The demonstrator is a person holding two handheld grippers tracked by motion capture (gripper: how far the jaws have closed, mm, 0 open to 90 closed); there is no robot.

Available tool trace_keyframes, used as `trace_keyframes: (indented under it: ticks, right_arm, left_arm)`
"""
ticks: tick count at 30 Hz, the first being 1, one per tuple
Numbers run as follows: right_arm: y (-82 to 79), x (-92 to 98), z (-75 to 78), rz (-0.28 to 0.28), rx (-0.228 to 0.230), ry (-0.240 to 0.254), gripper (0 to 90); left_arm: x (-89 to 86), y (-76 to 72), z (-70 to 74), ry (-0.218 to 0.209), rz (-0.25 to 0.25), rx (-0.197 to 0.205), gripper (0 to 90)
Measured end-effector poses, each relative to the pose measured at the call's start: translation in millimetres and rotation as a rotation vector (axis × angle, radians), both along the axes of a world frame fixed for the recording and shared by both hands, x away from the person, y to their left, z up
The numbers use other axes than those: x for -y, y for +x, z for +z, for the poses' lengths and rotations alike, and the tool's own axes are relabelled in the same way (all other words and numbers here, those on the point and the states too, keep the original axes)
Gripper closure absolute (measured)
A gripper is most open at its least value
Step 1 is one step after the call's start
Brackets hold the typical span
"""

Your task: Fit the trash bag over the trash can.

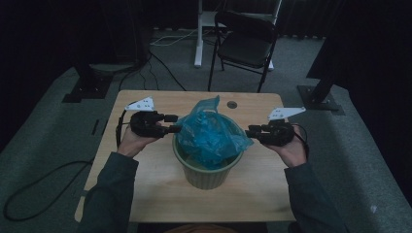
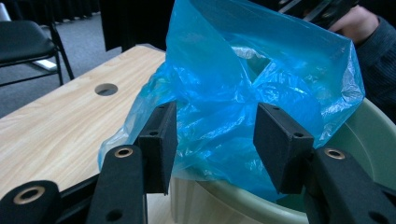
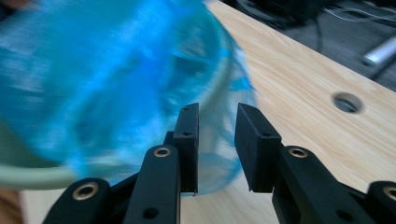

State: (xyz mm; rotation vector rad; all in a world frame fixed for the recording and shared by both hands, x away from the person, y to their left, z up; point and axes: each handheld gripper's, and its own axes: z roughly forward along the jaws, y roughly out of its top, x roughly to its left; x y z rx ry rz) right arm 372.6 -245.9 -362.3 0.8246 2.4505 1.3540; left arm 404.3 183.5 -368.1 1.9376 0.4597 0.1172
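A pale green bin (image 1: 204, 175) stands in the middle of the wooden table (image 1: 145, 179), and a crumpled blue plastic bag (image 1: 209, 131) rises out of it. At the bag's left side my left gripper (image 1: 174, 124) points toward it; in the left gripper view its jaws (image 2: 215, 140) stand wide apart, with the bag (image 2: 243, 70) just beyond them and the bin rim (image 2: 364, 135) below. My right gripper (image 1: 248, 131) is at the bag's right edge. Its jaws (image 3: 216, 140) are parted, and thin blue film (image 3: 93, 79) shows in the gap without being pinched.
A round hole (image 1: 231, 104) is cut in the table behind the bin. Beyond the far edge stand a black folding chair (image 1: 245, 41) and a white desk leg (image 1: 198, 39). Cables and dark stand bases lie on the grey floor to both sides.
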Motion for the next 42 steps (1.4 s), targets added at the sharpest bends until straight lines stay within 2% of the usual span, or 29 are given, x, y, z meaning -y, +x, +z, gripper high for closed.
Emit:
trace_keyframes:
  ticks: [3, 4, 7, 13, 17, 19, 22, 24, 28, 42]
  right_arm:
    - [-6.0, -0.4, 3.0, 0.028, 0.000, 0.028, 67.7]
    - [-10.5, -1.1, 5.1, 0.056, -0.005, 0.056, 66.0]
    - [-17.0, -5.1, 6.3, 0.111, -0.015, 0.086, 63.1]
    - [-27.9, -18.3, 3.2, 0.197, -0.023, 0.089, 60.1]
    - [-28.8, -22.4, 0.5, 0.224, -0.045, 0.091, 59.9]
    - [-29.1, -24.0, -1.2, 0.234, -0.054, 0.084, 62.5]
    - [-30.1, -24.6, -3.9, 0.246, -0.063, 0.072, 73.8]
    - [-31.0, -23.8, -5.1, 0.247, -0.071, 0.065, 80.9]
    - [-33.4, -21.5, -5.9, 0.249, -0.068, 0.061, 87.7]
    - [-38.8, -15.3, -4.0, 0.248, -0.059, 0.070, 89.9]
  left_arm:
    - [0.8, 0.9, -2.0, 0.007, -0.008, -0.014, 51.4]
    - [1.1, 0.8, -2.6, 0.012, -0.006, -0.017, 53.7]
    - [0.9, 0.4, -4.3, 0.013, -0.004, -0.023, 60.2]
    - [2.5, -3.3, -6.5, 0.039, 0.006, -0.013, 75.8]
    - [2.3, -5.9, -6.9, 0.045, 0.017, -0.007, 82.6]
    - [1.8, -7.7, -7.0, 0.040, 0.021, -0.002, 85.9]
    - [-0.4, -12.0, -8.2, 0.033, 0.031, 0.004, 89.2]
    - [-2.2, -15.6, -9.5, 0.033, 0.035, 0.007, 89.5]
    - [-7.4, -22.9, -10.0, 0.022, 0.045, 0.013, 89.7]
    - [-22.2, -34.9, -14.8, 0.011, 0.060, 0.003, 89.9]
